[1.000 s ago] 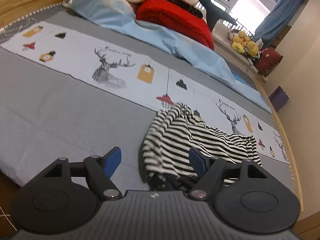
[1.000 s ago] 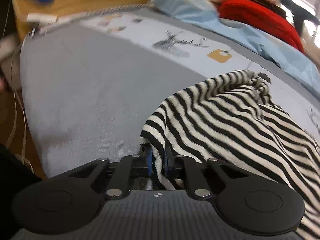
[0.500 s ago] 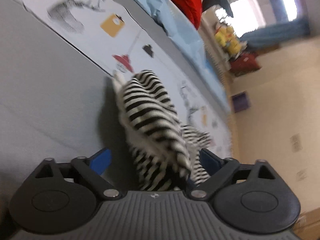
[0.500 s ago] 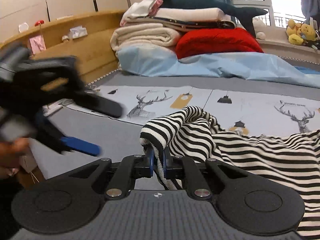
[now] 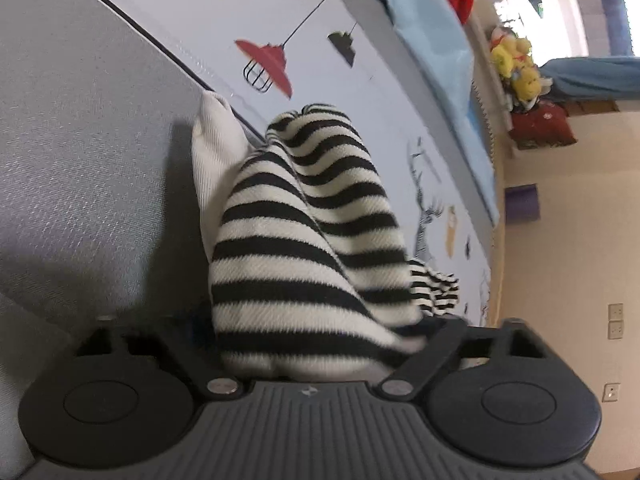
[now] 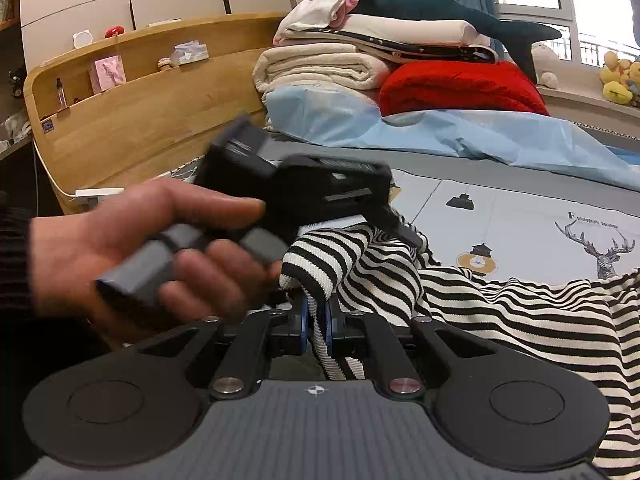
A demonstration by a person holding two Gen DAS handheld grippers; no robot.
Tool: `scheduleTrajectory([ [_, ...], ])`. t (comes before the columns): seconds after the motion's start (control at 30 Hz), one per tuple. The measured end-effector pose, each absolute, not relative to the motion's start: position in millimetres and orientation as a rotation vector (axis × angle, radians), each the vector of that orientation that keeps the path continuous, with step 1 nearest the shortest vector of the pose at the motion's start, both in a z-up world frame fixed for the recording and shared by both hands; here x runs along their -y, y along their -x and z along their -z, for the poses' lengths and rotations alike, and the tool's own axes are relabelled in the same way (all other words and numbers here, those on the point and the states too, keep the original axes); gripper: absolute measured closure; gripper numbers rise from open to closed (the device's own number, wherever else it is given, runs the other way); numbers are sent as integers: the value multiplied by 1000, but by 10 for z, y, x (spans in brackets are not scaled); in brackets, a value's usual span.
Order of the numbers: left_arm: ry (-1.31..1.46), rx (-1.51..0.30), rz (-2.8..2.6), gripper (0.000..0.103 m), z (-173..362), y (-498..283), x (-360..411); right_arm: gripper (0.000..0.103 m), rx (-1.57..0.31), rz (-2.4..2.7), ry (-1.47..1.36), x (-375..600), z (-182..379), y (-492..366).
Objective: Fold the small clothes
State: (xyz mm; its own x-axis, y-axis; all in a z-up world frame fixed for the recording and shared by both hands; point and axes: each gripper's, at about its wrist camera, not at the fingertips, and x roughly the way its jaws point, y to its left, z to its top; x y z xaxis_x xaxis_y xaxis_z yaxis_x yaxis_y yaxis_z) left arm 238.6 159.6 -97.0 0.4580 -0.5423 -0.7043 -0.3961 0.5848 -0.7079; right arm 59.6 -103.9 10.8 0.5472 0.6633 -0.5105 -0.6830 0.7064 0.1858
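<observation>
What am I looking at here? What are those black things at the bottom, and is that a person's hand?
There is no robot: a person holds a two-finger grasping tool in each hand, each carrying a wide-angle camera that looks along its fingers. The black shapes at the bottom are the tools themselves. One picture comes from the left tool, the other from the right tool. In the right view you see the person's left hand gripping the other tool. A black-and-white striped garment lies partly on a bed with a deer-print cover. The right tool pinches its edge; the left tool's fingers are buried in the cloth, so its grip is unclear.
</observation>
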Motion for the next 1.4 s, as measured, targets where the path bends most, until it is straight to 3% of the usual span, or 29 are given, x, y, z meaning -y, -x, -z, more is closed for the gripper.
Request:
scheduleTrajectory([
  [0.03, 947, -1154, 109, 41, 982, -2424, -1566, 95, -594, -804, 35, 1028, -107, -602],
  [0.07, 896, -1164, 109, 66, 985, -2457, -1542, 95, -598, -810, 37, 1005, -99, -600],
  [0.1, 845, -1170, 111, 79, 985, -2479, -1528, 95, -602, -816, 38, 984, -91, -610],
  [0.3, 815, -1053, 130, 87, 661, -2224, -1820, 95, -606, -897, -10, 769, -58, -586],
  [0.47, 778, -899, 128, 87, 214, -1835, -2119, 95, -590, -1023, -281, 678, -104, -612],
  [0.67, 736, -926, 88, 88, 99, -1775, -2054, 95, -609, -1069, -386, 668, -87, -639],
  [1.17, 597, -833, 315, 87, -218, -2284, -101, 95, -517, -642, -567, 2428, -264, -677],
  [1.23, 588, -808, 372, 78, -258, -2296, 161, 95, -500, -570, -586, 2701, -264, -638],
  [1.3, 595, -776, 476, 49, -323, -2279, 357, 95, -487, -479, -596, 2925, -244, -594],
  [1.37, 602, -753, 582, 35, -363, -2248, 430, 96, -515, -355, -599, 3116, -184, -599],
  [1.4, 599, -722, 594, 35, -391, -2205, 413, 96, -556, -271, -592, 3203, -120, -632],
])
